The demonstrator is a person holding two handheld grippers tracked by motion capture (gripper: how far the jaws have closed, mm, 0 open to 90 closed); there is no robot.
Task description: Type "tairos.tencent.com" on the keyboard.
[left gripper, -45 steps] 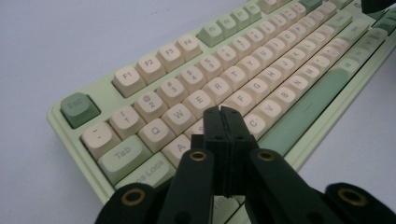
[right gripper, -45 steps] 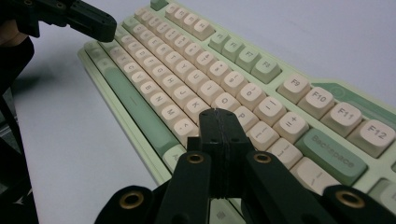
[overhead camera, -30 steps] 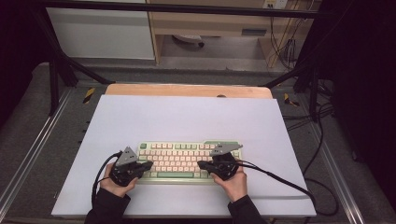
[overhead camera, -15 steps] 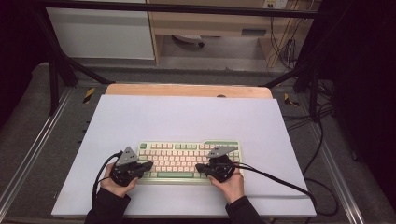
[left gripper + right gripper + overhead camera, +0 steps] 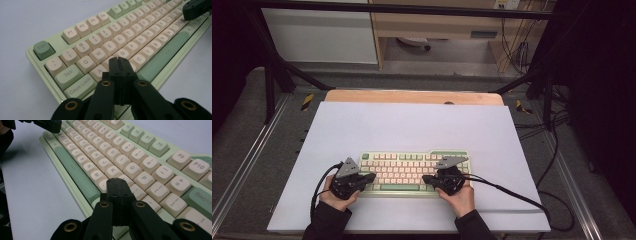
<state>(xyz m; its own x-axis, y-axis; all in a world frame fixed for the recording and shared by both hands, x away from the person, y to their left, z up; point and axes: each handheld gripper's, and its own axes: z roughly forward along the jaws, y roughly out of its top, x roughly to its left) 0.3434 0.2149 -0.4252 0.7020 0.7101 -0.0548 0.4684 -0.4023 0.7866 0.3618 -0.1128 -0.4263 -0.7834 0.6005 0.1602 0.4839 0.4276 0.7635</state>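
A pale green keyboard (image 5: 412, 161) with cream keys lies on the near half of a white board (image 5: 412, 125). My left gripper (image 5: 371, 177) is shut with nothing between its jaws. Its tips hover just above the letter keys at the keyboard's left end, near A and S (image 5: 119, 60). My right gripper (image 5: 426, 178) is also shut and empty, its tips (image 5: 116, 181) low over the keys near L and the punctuation row. A hand holds each gripper at the keyboard's front edge. In the left gripper view, the right gripper (image 5: 197, 8) appears at the far end of the keyboard (image 5: 100, 37).
The white board rests on a wooden table (image 5: 412, 96) inside a metal frame. A black cable (image 5: 512, 192) trails from the right gripper across the board to its right edge. The board's far half is bare. Cabinets and wires stand beyond the table.
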